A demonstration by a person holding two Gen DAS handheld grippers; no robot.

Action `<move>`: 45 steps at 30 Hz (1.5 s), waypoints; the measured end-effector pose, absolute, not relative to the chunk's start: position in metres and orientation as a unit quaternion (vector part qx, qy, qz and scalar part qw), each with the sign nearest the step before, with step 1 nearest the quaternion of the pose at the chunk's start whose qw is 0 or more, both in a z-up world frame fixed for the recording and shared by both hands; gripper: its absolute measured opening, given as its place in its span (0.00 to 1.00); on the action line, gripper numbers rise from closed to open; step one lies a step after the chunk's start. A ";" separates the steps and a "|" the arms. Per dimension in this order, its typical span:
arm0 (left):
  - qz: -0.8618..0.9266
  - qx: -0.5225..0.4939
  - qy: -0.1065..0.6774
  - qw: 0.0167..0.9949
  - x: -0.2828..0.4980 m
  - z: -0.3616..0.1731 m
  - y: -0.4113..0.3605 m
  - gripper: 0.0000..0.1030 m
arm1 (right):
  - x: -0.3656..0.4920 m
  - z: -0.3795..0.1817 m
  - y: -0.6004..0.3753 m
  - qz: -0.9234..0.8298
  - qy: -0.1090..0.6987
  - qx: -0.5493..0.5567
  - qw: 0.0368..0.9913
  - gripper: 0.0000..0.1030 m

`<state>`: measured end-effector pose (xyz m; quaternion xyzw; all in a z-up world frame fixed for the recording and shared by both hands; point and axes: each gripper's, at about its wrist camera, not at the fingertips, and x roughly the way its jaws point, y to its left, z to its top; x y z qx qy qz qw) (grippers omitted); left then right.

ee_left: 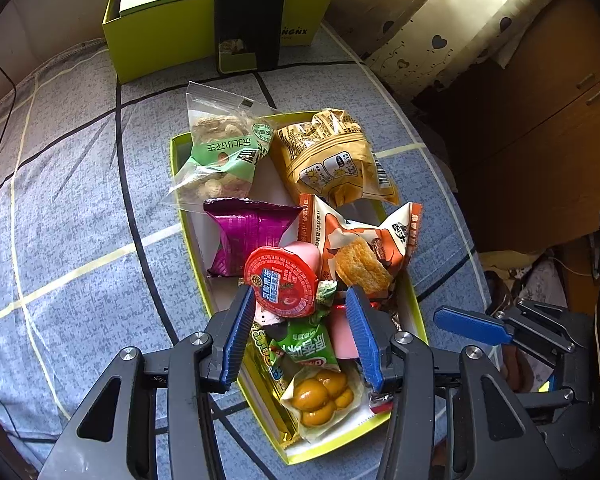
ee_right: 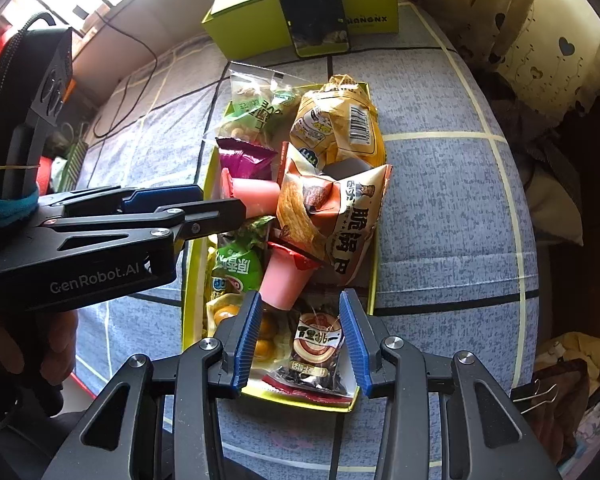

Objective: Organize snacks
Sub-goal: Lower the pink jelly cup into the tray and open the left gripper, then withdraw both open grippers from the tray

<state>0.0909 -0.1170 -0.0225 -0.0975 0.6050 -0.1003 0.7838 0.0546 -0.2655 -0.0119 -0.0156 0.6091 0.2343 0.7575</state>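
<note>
A yellow-green tray (ee_left: 416, 312) (ee_right: 370, 280) on the blue checked cloth is full of snacks: a peanut bag (ee_left: 224, 152), a yellow bag (ee_left: 332, 156), a purple pack (ee_left: 248, 236), an orange crisp bag (ee_left: 360, 240) (ee_right: 340, 216), pink jelly cups (ee_left: 284, 280) (ee_right: 284, 280), a green candy (ee_left: 308, 344), a pack of yellow balls (ee_left: 320, 396) and a dark packet (ee_right: 316, 352). My left gripper (ee_left: 300, 300) is open over the near end of the tray, by the red-lidded jelly cup. My right gripper (ee_right: 300, 304) is open above the dark packet and empty.
A green carton (ee_left: 204, 28) (ee_right: 300, 12) with a dark phone-like slab (ee_left: 250, 16) leaning on it stands behind the tray. A heart-print curtain (ee_left: 440, 32) and a wooden cabinet (ee_left: 540, 120) are on the right. A cable (ee_right: 132, 80) lies at the left.
</note>
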 end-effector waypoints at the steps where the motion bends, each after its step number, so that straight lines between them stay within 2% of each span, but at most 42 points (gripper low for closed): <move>1: -0.100 -0.098 0.604 0.785 0.090 -0.021 -0.116 0.47 | 0.055 -0.011 -0.265 0.235 0.609 -0.016 0.757 0.38; 27: -0.088 -0.114 0.587 0.797 0.066 -0.012 -0.086 0.46 | 0.048 -0.005 -0.243 0.234 0.615 -0.017 0.753 0.37; 28: -0.087 -0.114 0.587 0.797 0.065 -0.013 -0.085 0.45 | 0.048 -0.005 -0.242 0.233 0.614 -0.017 0.754 0.33; 31: -0.088 -0.112 0.593 0.792 0.064 -0.018 -0.083 0.30 | 0.047 -0.011 -0.241 0.228 0.620 -0.019 0.750 0.22; 34: -0.093 -0.109 0.598 0.788 0.064 -0.024 -0.085 0.27 | 0.049 -0.020 -0.239 0.227 0.626 -0.017 0.746 0.16; 36: -0.098 -0.103 0.608 0.781 0.064 -0.032 -0.088 0.23 | 0.051 -0.027 -0.236 0.224 0.630 -0.021 0.743 0.16; 41: -0.087 -0.097 0.631 0.765 0.062 -0.049 -0.087 0.23 | 0.053 -0.040 -0.243 0.205 0.648 -0.022 0.733 0.15; 45: -0.062 -0.108 0.637 0.761 0.062 -0.057 -0.077 0.23 | 0.053 -0.027 -0.261 0.202 0.630 0.002 0.750 0.15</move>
